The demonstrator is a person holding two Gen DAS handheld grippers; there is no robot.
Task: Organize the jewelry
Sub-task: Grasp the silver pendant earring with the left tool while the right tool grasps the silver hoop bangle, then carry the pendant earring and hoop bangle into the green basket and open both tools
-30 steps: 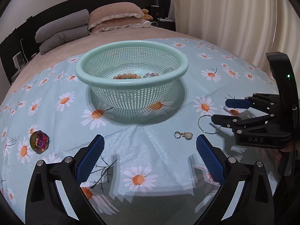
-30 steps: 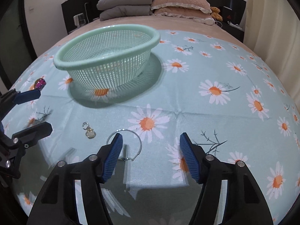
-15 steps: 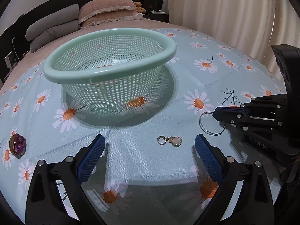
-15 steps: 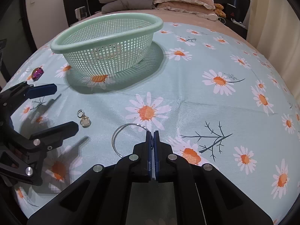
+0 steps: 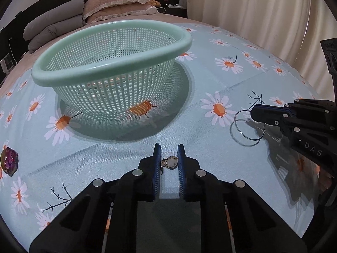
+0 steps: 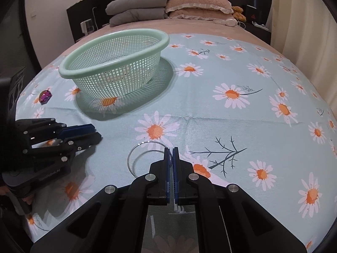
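Hand-held gripper work is under way on both sides at once. The left hand-held gripper (image 5: 169, 155) is closing its jaws around a small silver pendant charm (image 5: 169, 162) that lies on the daisy-print cloth (image 5: 210, 143) of the bed; the charm sits between the blue pads (image 5: 157, 164), which look to be at or just short of contact. The right hand-held gripper (image 6: 170, 154) is fully closed and pinches the wire of a thin silver hoop (image 6: 145, 156), the ring lying flat on the cloth and spreading toward 10 o'clock from the fingertips.

As for progress, the mint-green mesh basket (image 5: 113, 63) stands at 12 o'clock of the left hand-held gripper, well apart from both pieces. Faint orange shows through its mesh wall, perhaps beads, but its contents cannot be told from these views. Neither the charm nor the hoop has left the cloth yet, so both lifts and both drops into the basket probably remain. A purple iridescent gem-like ornament (image 5: 8, 160) lies near the cloth's edge at 9 o'clock in the left wrist view, untouched, and would likely be gathered afterward.

Both hand-held grippers point steeply down at the bed, side by side, fingertips low against the cloth. In the left wrist view the right one reaches in from 3 o'clock; in the right wrist view the left one reaches in from 9 o'clock, with fingers of the person's hand (image 6: 26, 200) just visible beneath its body.
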